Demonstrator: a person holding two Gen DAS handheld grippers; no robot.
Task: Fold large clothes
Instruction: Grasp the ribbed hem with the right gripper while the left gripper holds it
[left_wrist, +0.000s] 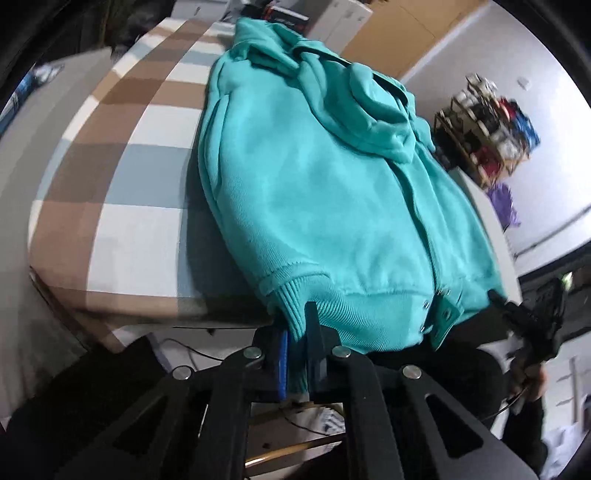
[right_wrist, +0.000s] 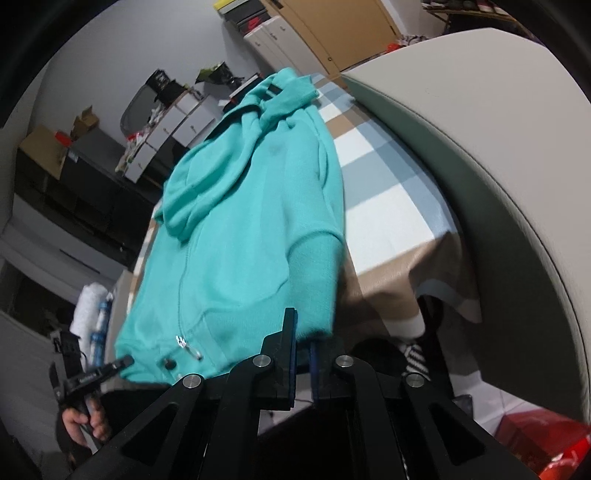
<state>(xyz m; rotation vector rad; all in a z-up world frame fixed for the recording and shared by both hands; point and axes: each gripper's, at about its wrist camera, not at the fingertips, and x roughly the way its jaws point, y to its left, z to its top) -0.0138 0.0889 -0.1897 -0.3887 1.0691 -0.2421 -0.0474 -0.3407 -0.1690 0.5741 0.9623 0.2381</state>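
A teal zip-up hoodie (left_wrist: 317, 192) lies front up on a checked tablecloth, sleeves folded in, hood at the far end. It also fills the middle of the right wrist view (right_wrist: 243, 229). My left gripper (left_wrist: 297, 332) is shut on the ribbed hem at the hoodie's near left corner. My right gripper (right_wrist: 303, 339) is shut on the hem at the near right corner, by the folded sleeve cuff (right_wrist: 314, 280). The hem hangs just over the table's near edge. Each gripper shows in the other's view, the right one (left_wrist: 517, 314) and the left one (right_wrist: 110, 365).
The table (left_wrist: 122, 206) has a brown, white and blue checked cloth. A grey padded surface (right_wrist: 498, 155) rises at the right. Boxes and cabinets (right_wrist: 325, 33) stand behind the table. A cluttered shelf (left_wrist: 487, 122) is at the far right.
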